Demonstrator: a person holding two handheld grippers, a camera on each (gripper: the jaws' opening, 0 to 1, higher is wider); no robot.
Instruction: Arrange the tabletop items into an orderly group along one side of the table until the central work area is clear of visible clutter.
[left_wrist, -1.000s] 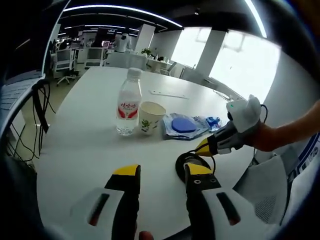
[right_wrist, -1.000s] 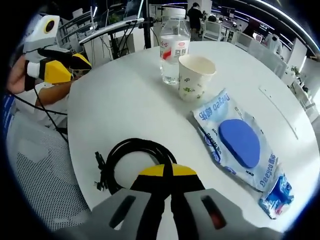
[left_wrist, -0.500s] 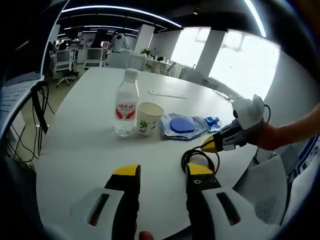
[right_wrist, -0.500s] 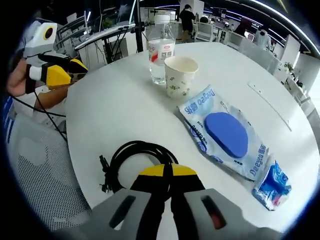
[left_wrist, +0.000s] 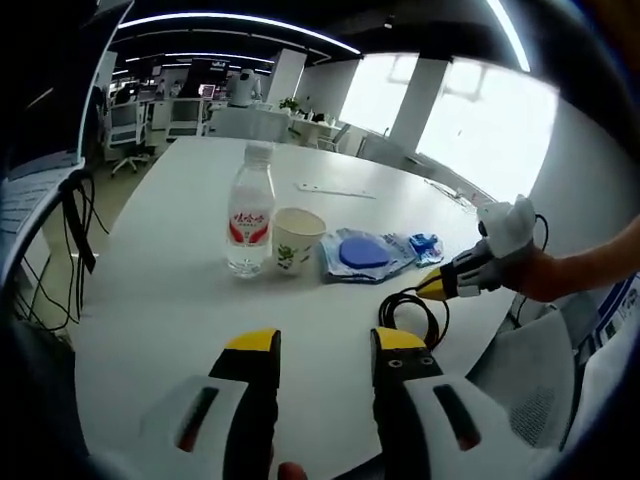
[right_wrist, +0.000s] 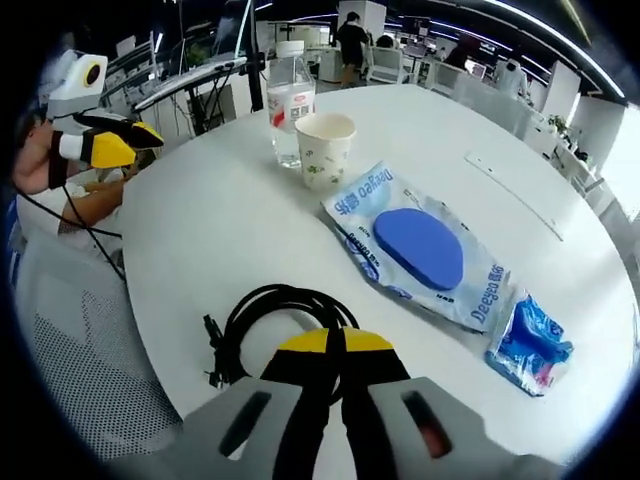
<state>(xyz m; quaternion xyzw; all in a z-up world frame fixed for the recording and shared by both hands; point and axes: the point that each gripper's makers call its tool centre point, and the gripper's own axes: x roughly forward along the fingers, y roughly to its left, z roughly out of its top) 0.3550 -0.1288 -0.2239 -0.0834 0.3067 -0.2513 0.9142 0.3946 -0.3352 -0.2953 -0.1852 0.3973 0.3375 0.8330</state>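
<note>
Right tongs (right_wrist: 335, 345) are clamped on the coiled black cable (right_wrist: 262, 325) at the white desk's (right_wrist: 220, 220) near edge. Left tongs (left_wrist: 315, 345) hover apart, holding nothing. Water bottle (right_wrist: 288, 102), paper cup (right_wrist: 324, 148), wipes pack (right_wrist: 415, 255) and blue packet (right_wrist: 528, 343) sit in a row.

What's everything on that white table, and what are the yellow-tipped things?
Clear plastic water bottle: one, red-and-white label, far side of the round white table.
White paper cup: one, green print, right beside the bottle.
Wet-wipes pack: one, blue and white, mid-table.
Small blue packet: one, past the pack's end.
Coiled black cable: one, near the table edge.
Right gripper: yellow-tipped jaws shut on the cable.
Left gripper: jaws open, empty, above the table.
</note>
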